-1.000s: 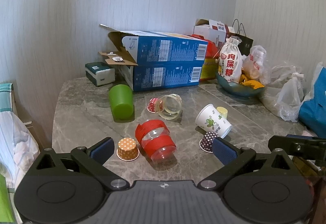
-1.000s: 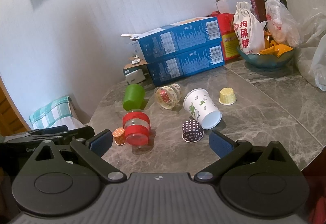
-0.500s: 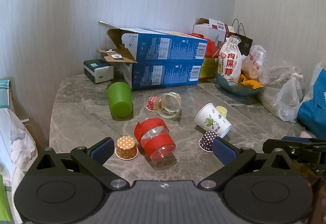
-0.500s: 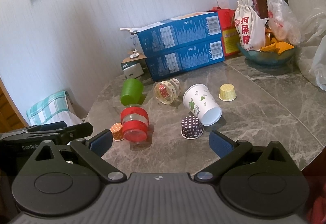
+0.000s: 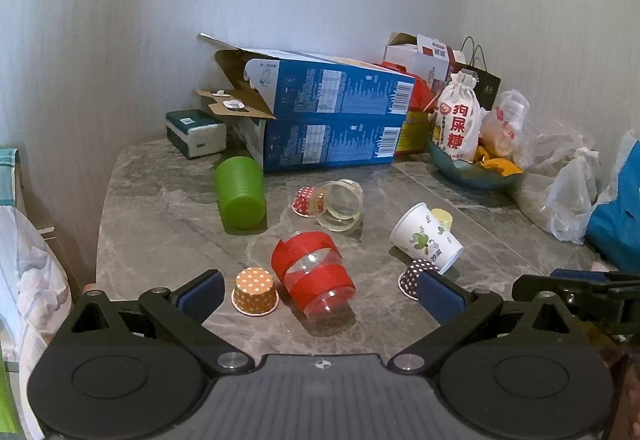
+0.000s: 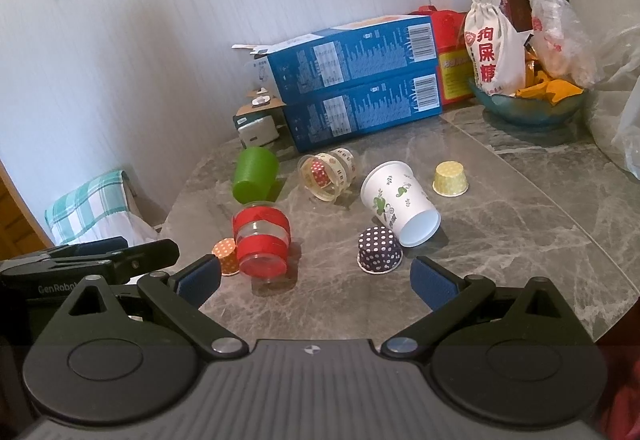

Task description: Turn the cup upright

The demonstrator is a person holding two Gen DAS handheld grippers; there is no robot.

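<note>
Paper cup [image 6: 400, 204]: lay on its side mid-worktop, long axis slanting, mouth toward the camera and to the right in the right wrist view, base away toward the boxes; white with green leaf print.
Green cup [image 5: 240, 187]: one, on its side near the left rear, closed base facing the left wrist camera.
Red-taped cup [image 5: 313, 274]: one, clear, tipped over, long axis roughly toward the camera, just beside the orange liner.
Clear cup [image 5: 339, 205]: one, on its side, mouth toward the left wrist view, a red dotted liner [image 5: 304, 201] seen behind it.
Dotted liners: four counted; orange [image 5: 255, 292], dark [image 6: 379, 250], yellow [image 6: 450, 179] and the red one; the orange, dark and yellow sat mouth down.
Dark liner: just beside the paper cup's mouth; touching or not, cannot tell.
Blue boxes [image 6: 360, 80]: two, stacked at the back.
Bowl [image 6: 528, 105]: one, right rear, holding a white pouch [image 6: 494, 52].
Worktop [image 6: 520, 208]: grey marble.
Left tool [image 5: 320, 294]: fingers wide apart, empty, low over the near edge.
Right tool [image 6: 316, 282]: fingers wide apart, empty, short of the dark liner.
</note>
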